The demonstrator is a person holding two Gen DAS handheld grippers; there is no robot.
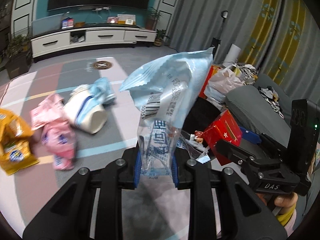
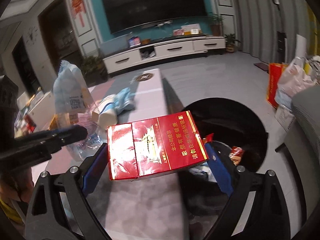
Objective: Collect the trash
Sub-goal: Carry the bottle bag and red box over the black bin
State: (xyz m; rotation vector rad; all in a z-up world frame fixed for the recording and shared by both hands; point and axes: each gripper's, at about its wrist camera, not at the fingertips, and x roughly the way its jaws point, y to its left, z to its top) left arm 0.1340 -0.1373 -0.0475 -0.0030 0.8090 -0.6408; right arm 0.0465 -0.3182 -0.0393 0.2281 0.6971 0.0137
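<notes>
My left gripper (image 1: 156, 168) is shut on a crumpled light blue and clear plastic wrapper (image 1: 166, 92), which stands up above the table. My right gripper (image 2: 158, 162) is shut on a red cigarette box (image 2: 156, 146), held over the table edge beside the black trash bin (image 2: 252, 120). In the left wrist view the red box (image 1: 224, 134) and the right gripper (image 1: 230, 150) show at the right, near the bin. In the right wrist view the blue wrapper (image 2: 68, 88) and the left gripper (image 2: 66, 136) appear at the left.
On the table (image 1: 112, 124) lie pink wrappers (image 1: 56, 132), a yellow packet (image 1: 14, 142), a tipped white cup (image 1: 88, 114) and a blue wrapper (image 1: 104, 90). The bin holds some scraps (image 2: 236, 154). Bags (image 2: 290, 82) and a grey sofa (image 1: 256, 104) stand at the right.
</notes>
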